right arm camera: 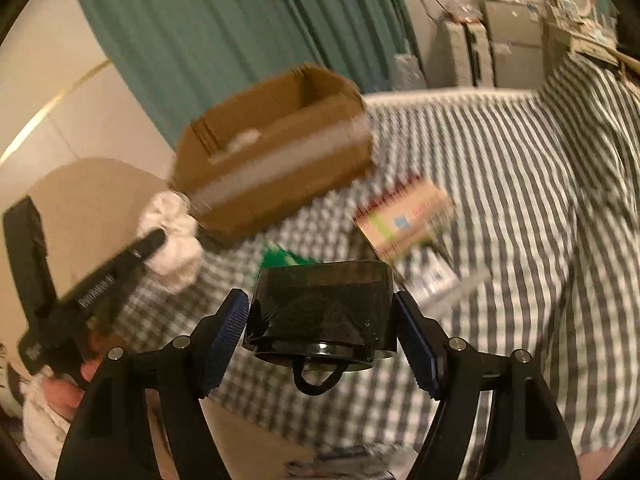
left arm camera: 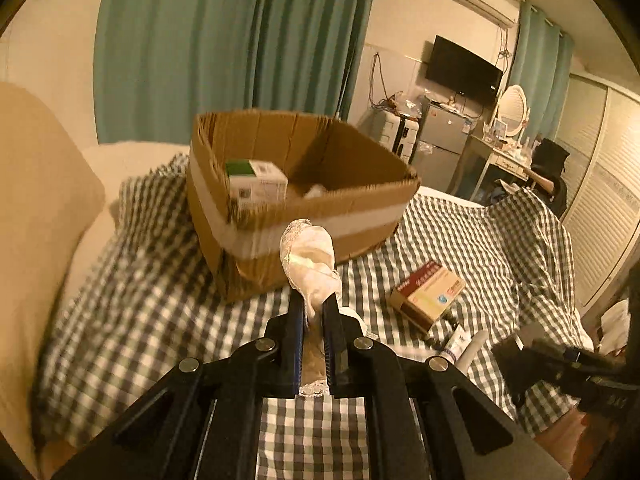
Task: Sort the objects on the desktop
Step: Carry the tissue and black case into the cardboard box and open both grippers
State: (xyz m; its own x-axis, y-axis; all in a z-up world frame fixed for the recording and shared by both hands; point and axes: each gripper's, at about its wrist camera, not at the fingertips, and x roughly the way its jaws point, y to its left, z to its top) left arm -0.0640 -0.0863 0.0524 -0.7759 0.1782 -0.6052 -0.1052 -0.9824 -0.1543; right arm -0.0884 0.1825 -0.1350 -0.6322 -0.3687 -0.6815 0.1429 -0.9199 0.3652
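My left gripper (left arm camera: 313, 300) is shut on a white lace-edged cloth (left arm camera: 310, 258) and holds it above the checked bedspread (left arm camera: 140, 320), just in front of an open cardboard box (left arm camera: 320, 224). The box holds a green-and-white carton (left arm camera: 256, 184). In the right wrist view the left gripper (right arm camera: 154, 242) shows at left with the cloth (right arm camera: 176, 248) bunched at its tip. My right gripper (right arm camera: 322, 316) is shut on a dark round container (right arm camera: 322, 308), held lid-side toward the camera. The box (right arm camera: 280, 160) is blurred beyond it.
A red-and-tan flat box (left arm camera: 428, 294) and a white tube (left arm camera: 456, 346) lie on the bedspread right of the cardboard box. Something green (right arm camera: 288, 258) shows behind the container. A cream pillow (left arm camera: 36, 216) is at left. Curtains, a fridge and a dresser stand behind.
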